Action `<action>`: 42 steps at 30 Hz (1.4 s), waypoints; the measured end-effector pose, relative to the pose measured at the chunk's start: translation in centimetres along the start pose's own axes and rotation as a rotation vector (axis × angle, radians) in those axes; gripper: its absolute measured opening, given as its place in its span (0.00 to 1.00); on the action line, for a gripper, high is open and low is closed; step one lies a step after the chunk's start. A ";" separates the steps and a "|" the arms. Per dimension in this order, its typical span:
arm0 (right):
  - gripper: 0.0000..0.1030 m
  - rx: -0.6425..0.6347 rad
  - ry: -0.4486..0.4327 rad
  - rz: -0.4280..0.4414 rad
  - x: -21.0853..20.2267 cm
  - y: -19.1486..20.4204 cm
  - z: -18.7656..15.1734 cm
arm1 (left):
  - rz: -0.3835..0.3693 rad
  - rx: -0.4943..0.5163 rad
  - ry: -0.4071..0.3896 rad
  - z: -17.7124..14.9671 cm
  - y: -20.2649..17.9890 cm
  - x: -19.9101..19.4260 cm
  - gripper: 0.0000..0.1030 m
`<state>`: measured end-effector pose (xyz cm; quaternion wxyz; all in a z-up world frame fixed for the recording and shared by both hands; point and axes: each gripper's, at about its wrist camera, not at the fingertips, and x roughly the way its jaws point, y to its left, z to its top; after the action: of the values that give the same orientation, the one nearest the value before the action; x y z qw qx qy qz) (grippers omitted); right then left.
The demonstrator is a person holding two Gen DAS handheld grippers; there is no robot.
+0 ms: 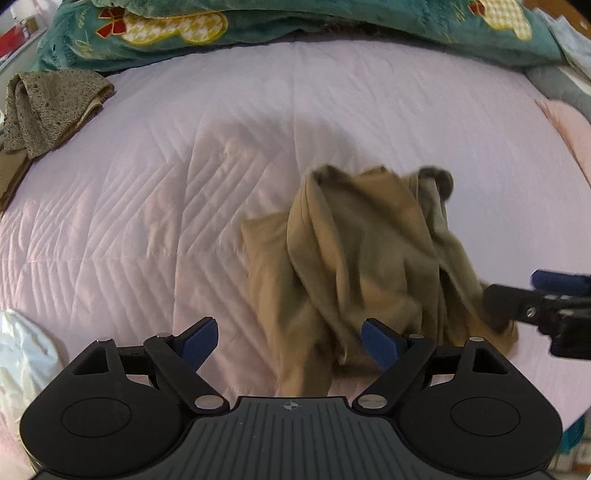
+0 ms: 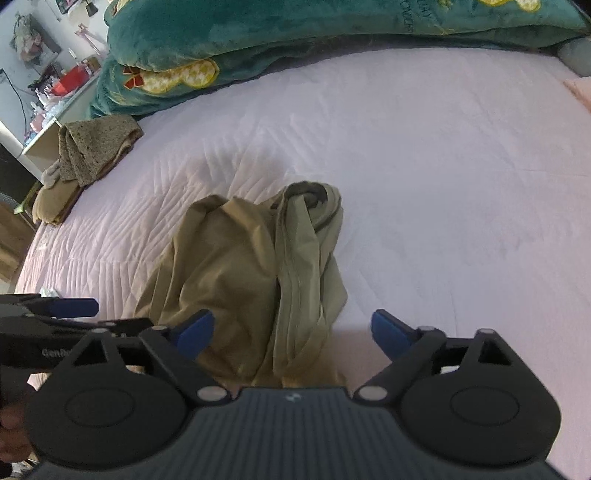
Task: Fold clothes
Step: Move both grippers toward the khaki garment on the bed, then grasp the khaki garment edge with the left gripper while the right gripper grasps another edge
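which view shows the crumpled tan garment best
The right wrist view: the tan garment is sharp and nearly whole on the bed. The left wrist view shows it motion-blurred, its lower part behind the gripper body.

1. Your right gripper sits low over the near edge of the bed, jaws spread wide with nothing between them.
2. A crumpled tan garment lies in a heap on the pink quilt just ahead, its near end running under the left blue finger.
3. Your left gripper enters from the left edge, close beside the garment.
4. A folded speckled brown cloth rests at the far left of the bed.
5. Teal pillows line the far side.
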<state>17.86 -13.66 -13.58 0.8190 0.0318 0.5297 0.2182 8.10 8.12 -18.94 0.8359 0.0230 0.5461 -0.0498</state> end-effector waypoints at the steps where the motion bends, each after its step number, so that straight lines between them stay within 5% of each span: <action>1: 0.83 -0.002 -0.002 0.006 0.3 -0.1 0.3 | 0.001 -0.006 -0.002 0.4 -0.1 0.3 0.83; 8: 0.51 -0.024 -0.015 0.026 2.1 -0.5 3.1 | 0.010 -0.045 -0.017 3.3 -0.5 2.5 0.83; 11: 0.47 -0.024 -0.008 0.013 3.6 -1.2 4.8 | 0.014 -0.062 -0.023 4.5 -0.7 3.5 0.82; 19: 0.52 -0.064 0.051 0.003 7.3 -1.9 7.7 | 0.004 -0.092 -0.017 8.1 -0.8 6.3 0.81; 23: 0.62 -0.056 0.060 0.010 8.4 -2.3 8.4 | -0.014 -0.094 -0.001 8.9 -1.1 7.6 0.82; 27: 0.64 -0.040 0.079 0.074 9.7 -2.6 8.8 | -0.036 -0.095 0.011 9.3 -1.1 8.5 0.80; 29: 0.61 -0.053 0.075 0.100 10.0 -2.5 8.8 | -0.058 -0.097 0.016 9.5 -1.1 9.0 0.70; 31: 0.53 -0.077 0.068 0.124 10.2 -2.5 8.7 | -0.086 -0.091 0.020 9.3 -1.1 9.1 0.46; 33: 0.29 -0.093 0.054 0.154 9.8 -2.5 8.5 | -0.096 -0.080 0.022 9.2 -1.3 9.1 0.36; 35: 0.17 -0.106 0.044 0.173 9.4 -2.4 8.4 | -0.098 -0.078 0.016 9.2 -1.3 8.9 0.24; 37: 0.17 -0.115 0.034 0.182 9.0 -2.3 8.3 | -0.102 -0.080 0.006 9.1 -1.2 8.5 0.14; 42: 0.15 -0.125 -0.001 0.192 7.7 -2.0 8.0 | -0.114 -0.077 -0.020 9.1 -1.0 7.1 0.08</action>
<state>28.20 -11.02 -17.21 0.7949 0.0312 0.5093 0.3283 19.10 5.84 -21.71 0.8374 -0.0406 0.5397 -0.0766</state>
